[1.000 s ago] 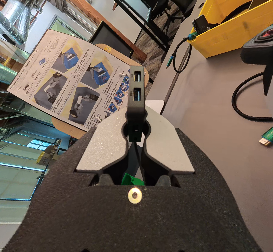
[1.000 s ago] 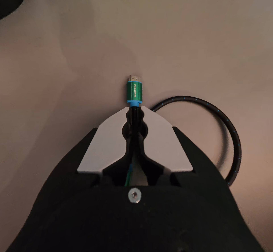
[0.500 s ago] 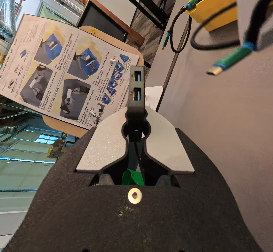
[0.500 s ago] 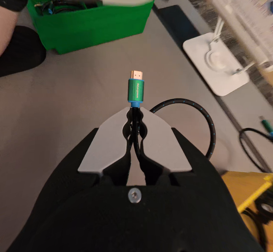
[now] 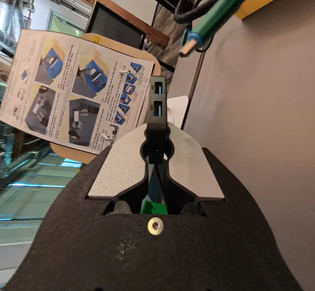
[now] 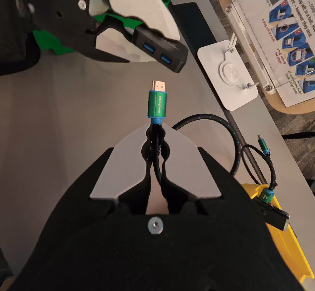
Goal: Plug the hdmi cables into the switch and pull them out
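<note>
Holding the black switch (image 5: 156,112) clamped between its fingers, the left gripper (image 5: 156,130) keeps it up off the grey table (image 5: 255,129), two blue ports facing out. Right gripper (image 6: 156,125) is pinched on the black cable (image 6: 235,139) just behind the green plug (image 6: 157,104), gold tip near the switch, not touching. Yellow bin (image 6: 288,255) sits off right.

place: lab/office | cues — grey table (image 6: 51,112), instruction sheet (image 5: 71,95), exposed ducts (image 5: 15,1)
</note>
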